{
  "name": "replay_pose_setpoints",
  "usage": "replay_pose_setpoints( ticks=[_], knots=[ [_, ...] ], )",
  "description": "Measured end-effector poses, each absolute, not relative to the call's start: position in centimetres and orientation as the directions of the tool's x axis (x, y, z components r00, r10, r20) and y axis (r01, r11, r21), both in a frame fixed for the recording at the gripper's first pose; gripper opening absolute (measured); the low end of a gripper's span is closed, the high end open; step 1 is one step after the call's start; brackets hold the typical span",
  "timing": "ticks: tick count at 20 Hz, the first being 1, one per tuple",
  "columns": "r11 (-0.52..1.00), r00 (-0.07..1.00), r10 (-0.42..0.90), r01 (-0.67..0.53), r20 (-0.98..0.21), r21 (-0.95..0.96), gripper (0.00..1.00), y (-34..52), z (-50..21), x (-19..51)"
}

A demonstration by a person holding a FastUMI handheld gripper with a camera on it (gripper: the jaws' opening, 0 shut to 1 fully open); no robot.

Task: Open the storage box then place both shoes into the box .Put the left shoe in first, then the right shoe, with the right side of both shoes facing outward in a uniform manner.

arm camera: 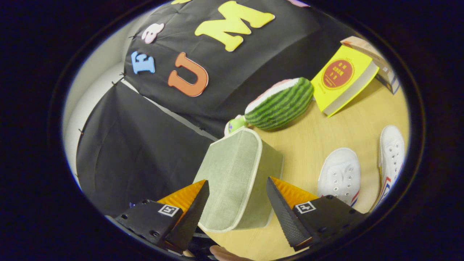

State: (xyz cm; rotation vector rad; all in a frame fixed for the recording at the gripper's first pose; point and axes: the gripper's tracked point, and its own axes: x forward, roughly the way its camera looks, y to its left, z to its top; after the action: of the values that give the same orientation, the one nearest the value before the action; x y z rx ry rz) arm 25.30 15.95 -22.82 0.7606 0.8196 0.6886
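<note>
While the fingers stood spread wide, the gripper (237,203) held nothing, and the storage box (235,181) sat between them and just ahead, touching neither as far as could be told. Its pale fabric lid (232,174) looked closed, so opening was judged still to be done. A small part of a hand (224,253) showed below the fingers, near the box's closest corner.

Beside the box, on the wooden tabletop (326,130), lay 2 white shoes: the nearer shoe (339,175) just past the right finger, the farther shoe (391,159) next to it, both well clear of the box. Which was the left shoe could not be told from here. Beyond the box rested a plush watermelon slice (281,103) with a small green toy (235,125) touching the box's far corner, and farther off a yellow book (342,79) leaned against a carton (377,61).

The likely trouble was judged to be this: the box looked soft and light, so closing on its sides instead of the lid edge could squash or drag it, pushing it into the toys behind. Picking the wrong shoe first would break the order asked for.

The gripper was tilted sharply, rolled to one side and angled down at the box.
</note>
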Motion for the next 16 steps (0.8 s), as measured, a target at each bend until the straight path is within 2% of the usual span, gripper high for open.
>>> replay_pose_setpoints(
  ticks=[3,6,10,12,16],
  knots=[
    [0.485,0.468,0.812,-0.210,-0.348,0.849,1.00,16.5,-24.4,27.4],
    [0.290,0.345,0.912,-0.163,-0.221,0.943,1.00,18.3,-23.8,28.1],
    [0.251,0.243,0.944,-0.089,-0.223,0.964,0.98,19.7,-25.9,28.8],
    [0.197,0.178,0.967,-0.073,-0.182,0.978,0.96,20.9,-25.8,27.9],
    [0.154,0.174,0.975,-0.085,-0.138,0.984,0.79,21.1,-25.6,28.2]
  ],
)
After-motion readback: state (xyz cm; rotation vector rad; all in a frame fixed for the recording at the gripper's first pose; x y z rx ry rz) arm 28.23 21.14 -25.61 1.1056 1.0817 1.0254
